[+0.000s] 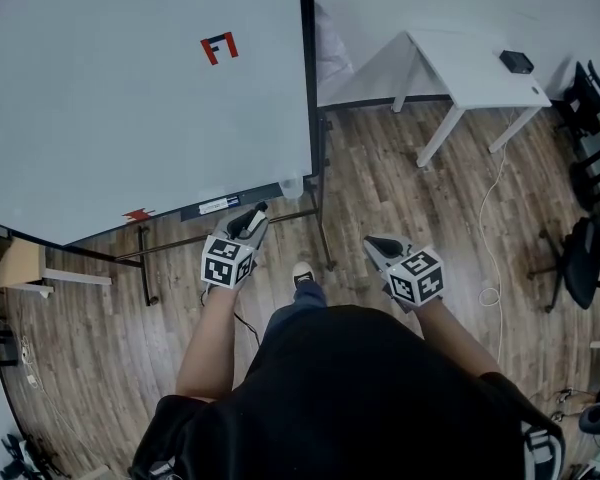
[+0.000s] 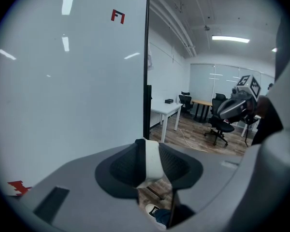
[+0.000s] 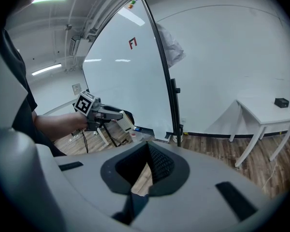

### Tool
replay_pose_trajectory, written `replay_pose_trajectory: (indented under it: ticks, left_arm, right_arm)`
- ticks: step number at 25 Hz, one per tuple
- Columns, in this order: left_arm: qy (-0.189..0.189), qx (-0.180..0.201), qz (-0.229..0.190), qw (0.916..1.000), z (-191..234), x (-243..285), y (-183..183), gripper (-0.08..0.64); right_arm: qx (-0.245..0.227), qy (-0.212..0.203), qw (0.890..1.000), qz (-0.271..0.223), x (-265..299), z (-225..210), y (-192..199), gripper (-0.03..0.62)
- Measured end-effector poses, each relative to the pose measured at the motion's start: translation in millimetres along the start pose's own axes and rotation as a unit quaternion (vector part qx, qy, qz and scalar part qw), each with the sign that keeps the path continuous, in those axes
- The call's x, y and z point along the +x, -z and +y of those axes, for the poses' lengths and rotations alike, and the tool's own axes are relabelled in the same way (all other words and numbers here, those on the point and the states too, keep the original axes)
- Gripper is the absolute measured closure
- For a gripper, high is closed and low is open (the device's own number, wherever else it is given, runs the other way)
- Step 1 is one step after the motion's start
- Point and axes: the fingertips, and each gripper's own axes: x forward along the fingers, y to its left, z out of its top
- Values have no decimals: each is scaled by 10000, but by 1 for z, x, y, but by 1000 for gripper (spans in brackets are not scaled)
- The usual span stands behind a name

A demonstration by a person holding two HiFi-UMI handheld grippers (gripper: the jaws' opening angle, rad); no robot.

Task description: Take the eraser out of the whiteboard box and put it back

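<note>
Left hand-held gripper [image 1: 251, 222] clamps the eraser [image 2: 152, 161], plain only in its own view. Right hand-held gripper [image 3: 147, 153] closed, empty.

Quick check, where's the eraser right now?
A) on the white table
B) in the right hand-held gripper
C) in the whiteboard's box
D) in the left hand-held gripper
D: the eraser sits clamped between the jaws of the left hand-held gripper; the right hand-held gripper holds nothing.
</note>
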Motion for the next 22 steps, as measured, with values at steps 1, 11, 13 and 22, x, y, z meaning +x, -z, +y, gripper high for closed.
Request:
replay_pose_trajectory:
  ticks: [1, 11, 13, 22]
  left_arm:
    - [2, 1, 0, 10000, 0, -1, 1, 414]
    - [102, -75, 5, 9999, 1, 3, 1, 414]
    - [119, -75, 6, 9999, 2, 5, 1, 414]
    - [176, -13, 57, 9998, 7, 18, -6, 414]
  right_arm:
    - [-2, -8, 10000, 3, 1, 1, 0, 597]
    - [13, -31, 10000, 70, 9, 1, 3, 597]
    - [25, -27, 10000, 75, 11, 0, 3, 597]
    - [108, -9, 9999, 101, 18, -10, -1, 597]
